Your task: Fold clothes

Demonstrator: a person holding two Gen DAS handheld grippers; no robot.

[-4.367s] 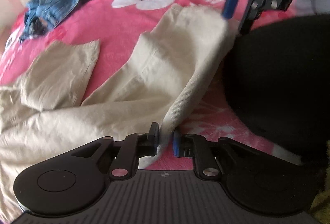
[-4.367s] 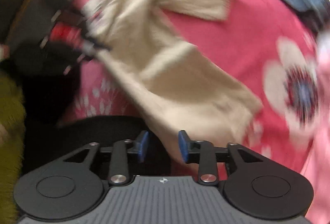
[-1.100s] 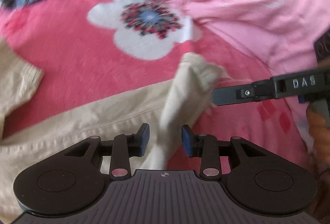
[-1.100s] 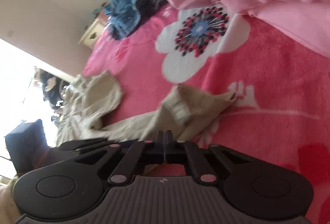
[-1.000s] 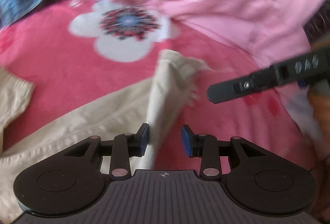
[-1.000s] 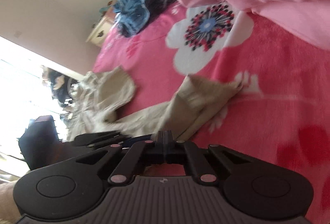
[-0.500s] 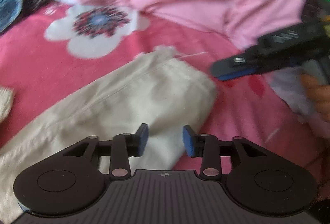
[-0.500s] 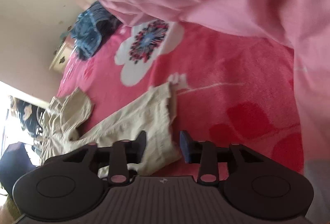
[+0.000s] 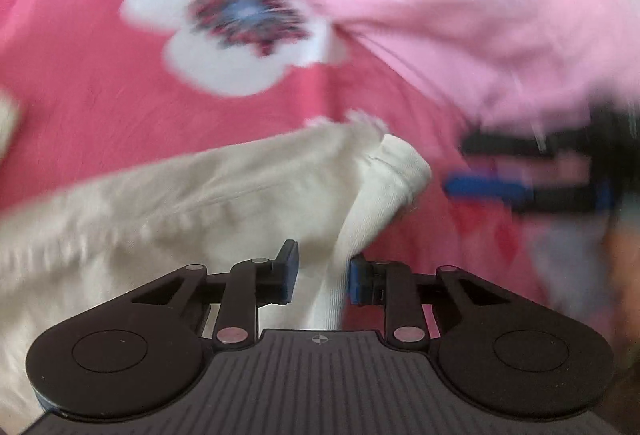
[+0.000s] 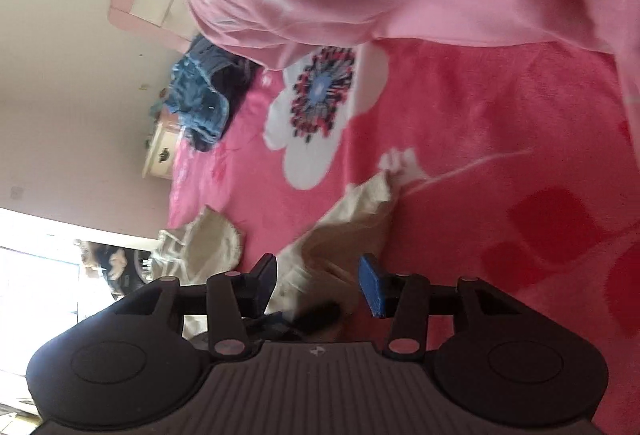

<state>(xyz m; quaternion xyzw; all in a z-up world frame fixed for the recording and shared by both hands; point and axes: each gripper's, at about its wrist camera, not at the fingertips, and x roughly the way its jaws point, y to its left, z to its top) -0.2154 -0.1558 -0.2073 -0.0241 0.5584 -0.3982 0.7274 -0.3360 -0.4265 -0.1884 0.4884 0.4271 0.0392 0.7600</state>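
Note:
Beige trousers (image 9: 200, 203) lie on a pink flowered blanket (image 9: 80, 55). One leg ends in a hem near the middle of the left wrist view. My left gripper (image 9: 320, 273) is low over that leg, its jaws closing around a raised fold of the cloth. The right pad touches the fold; a gap still shows at the left pad. My right gripper (image 9: 472, 167) hovers blurred just right of the hem. In the right wrist view the right gripper (image 10: 320, 281) stands open with nothing pressed between its pads, and the trousers' hem (image 10: 360, 207) lies just beyond them.
A rumpled pink quilt (image 9: 460, 15) covers the far side of the bed. A heap of blue denim (image 10: 200, 103) sits at the blanket's far corner beside a cream bedside cabinet (image 10: 160, 155). A bright window fills the left edge of the right wrist view.
My right gripper went from shut to open and let go of the hem. My left gripper sank toward the trouser leg and its jaws narrowed around a fold.

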